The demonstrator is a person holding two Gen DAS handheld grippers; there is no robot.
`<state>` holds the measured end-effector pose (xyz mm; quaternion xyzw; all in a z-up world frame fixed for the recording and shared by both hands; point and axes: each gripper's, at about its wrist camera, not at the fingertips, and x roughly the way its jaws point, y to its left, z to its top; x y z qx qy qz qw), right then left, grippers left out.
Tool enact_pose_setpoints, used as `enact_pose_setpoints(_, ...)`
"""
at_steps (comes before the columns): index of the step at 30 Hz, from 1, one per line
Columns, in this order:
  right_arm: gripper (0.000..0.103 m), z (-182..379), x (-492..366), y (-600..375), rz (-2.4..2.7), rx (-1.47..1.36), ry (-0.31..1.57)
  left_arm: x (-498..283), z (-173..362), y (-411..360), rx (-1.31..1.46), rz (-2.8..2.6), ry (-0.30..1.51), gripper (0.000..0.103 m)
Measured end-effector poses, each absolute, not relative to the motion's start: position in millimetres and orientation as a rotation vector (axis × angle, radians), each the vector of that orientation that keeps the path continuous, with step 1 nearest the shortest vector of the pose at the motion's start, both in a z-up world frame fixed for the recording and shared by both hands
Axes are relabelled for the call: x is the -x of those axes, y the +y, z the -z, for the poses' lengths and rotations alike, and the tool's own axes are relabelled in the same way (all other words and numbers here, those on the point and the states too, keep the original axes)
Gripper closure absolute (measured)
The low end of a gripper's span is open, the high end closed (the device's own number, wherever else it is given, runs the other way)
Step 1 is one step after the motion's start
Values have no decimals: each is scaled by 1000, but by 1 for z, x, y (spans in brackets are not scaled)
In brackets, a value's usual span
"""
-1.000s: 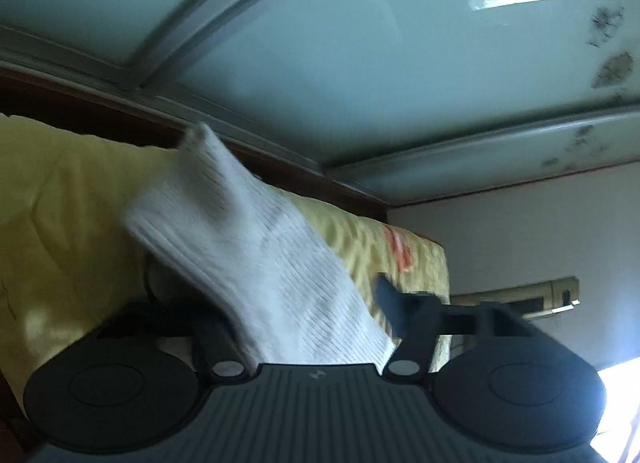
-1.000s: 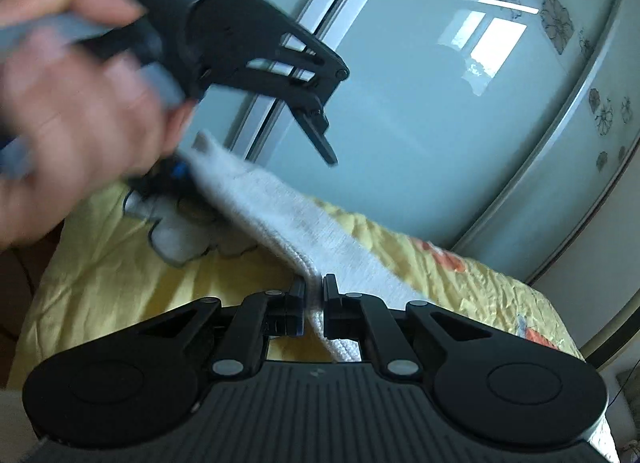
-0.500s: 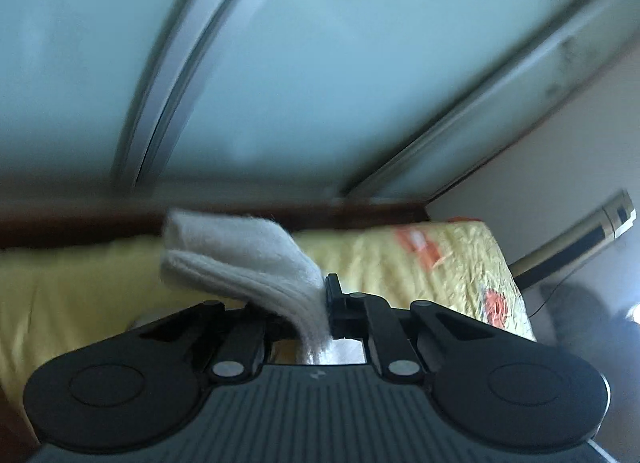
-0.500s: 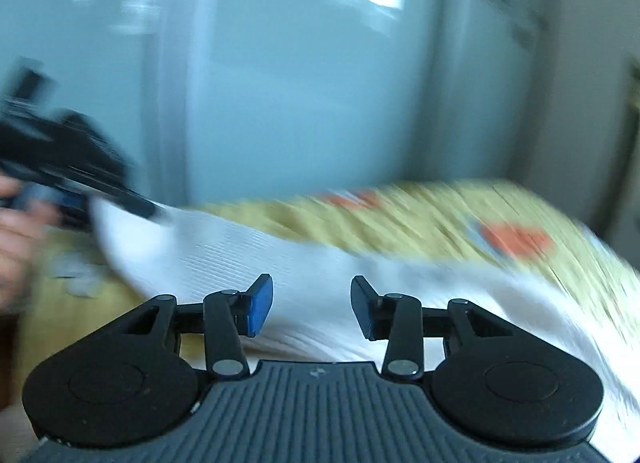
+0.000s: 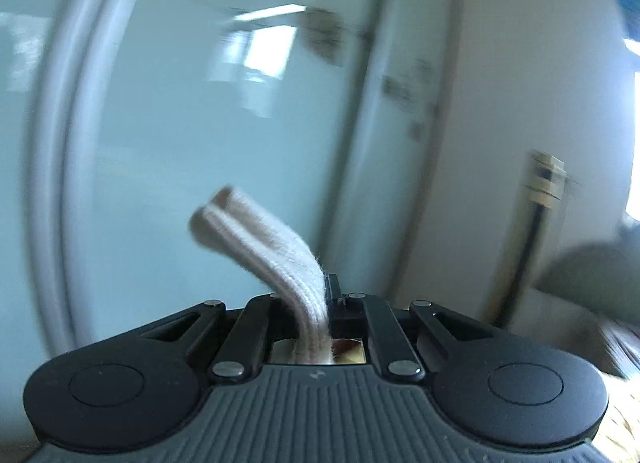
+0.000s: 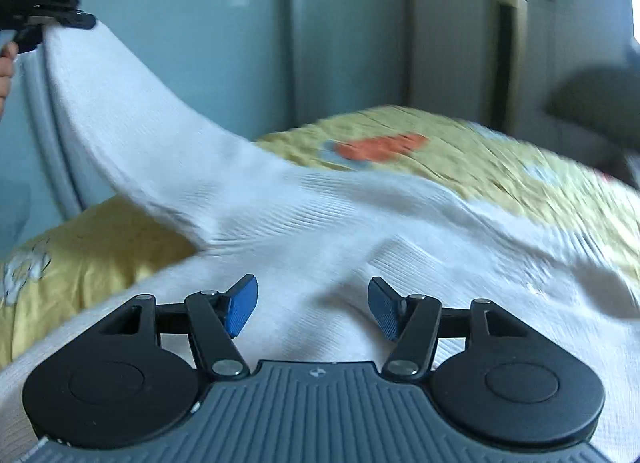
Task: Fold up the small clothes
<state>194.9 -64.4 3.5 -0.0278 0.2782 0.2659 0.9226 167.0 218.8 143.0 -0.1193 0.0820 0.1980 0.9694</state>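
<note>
A white ribbed knit garment (image 6: 312, 223) lies spread on the yellow bedspread (image 6: 100, 247), one corner lifted high at the upper left. My left gripper (image 5: 320, 295) is shut on that corner; a folded edge of the garment (image 5: 256, 235) sticks up between its fingers. It also shows in the right wrist view (image 6: 52, 11), pinching the raised corner. My right gripper (image 6: 312, 303) is open just above the cloth, its blue pads (image 6: 240, 309) apart and holding nothing.
Frosted glass sliding doors (image 6: 248, 43) stand behind the bed. A tall beige unit (image 6: 506, 35) stands by the wall at the right. A dark rounded object (image 6: 596, 103) sits at the far right. The bedspread has an orange print (image 6: 380, 147).
My right gripper let go of the garment and opened. My left gripper closed on a corner and lifted it up and to the left. Both views have swung to the right.
</note>
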Motion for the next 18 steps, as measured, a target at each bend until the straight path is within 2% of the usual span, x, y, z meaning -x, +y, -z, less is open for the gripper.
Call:
enact_pose_setpoints(5, 37, 12, -207, -100, -508, -75, 669, -182, -110, 148, 129, -211, 239, 95)
enact_pose_setpoints(9, 36, 10, -202, -120, -484, -179, 623, -182, -86, 107, 98, -81, 320, 95)
enact_pose_setpoints(12, 36, 8, -204, -144, -457, -291, 622, -177, -69, 84, 76, -15, 360, 95)
enact_pose_setpoints(18, 35, 19, -208, -160, -398, -340, 649, -171, -28, 63, 48, 48, 467, 95)
